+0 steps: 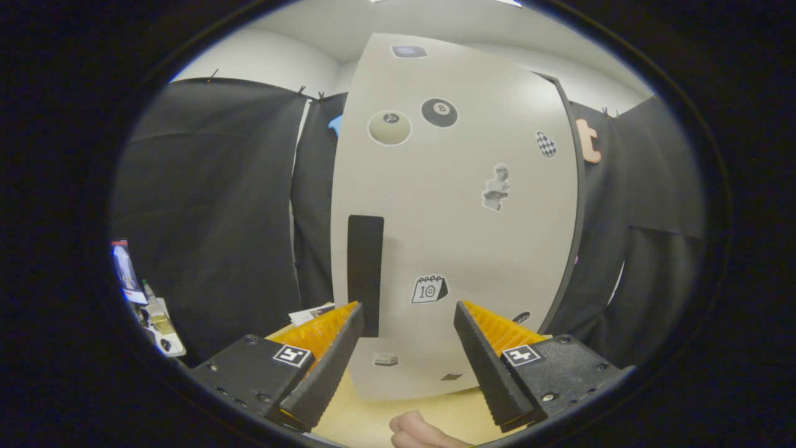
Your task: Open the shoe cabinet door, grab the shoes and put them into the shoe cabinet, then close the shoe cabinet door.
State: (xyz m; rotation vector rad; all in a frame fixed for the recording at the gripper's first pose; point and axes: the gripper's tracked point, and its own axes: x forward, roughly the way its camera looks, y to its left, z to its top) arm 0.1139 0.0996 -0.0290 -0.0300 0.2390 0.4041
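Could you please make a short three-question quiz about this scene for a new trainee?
1. True or false: the gripper is shut on the black handle.
2. The cabinet door looks: A) closed B) removed.
3. Which sticker sits just beyond the fingers, right of the handle?

Key: 1 false, the fingers are open and hold nothing; 2 A; 3 the calendar sticker.

This is a staged recording booth, not a lived-in home. Black cloth [211, 205] hangs as walls on all sides, clipped along its top edge, with plain white room walls [267, 59] and ceiling above. A pale cabinet door [460, 236] dotted with stickers [439, 112] stands on a light wood tabletop [373, 417]. A cluttered shelf [152, 314] sits at the far left.
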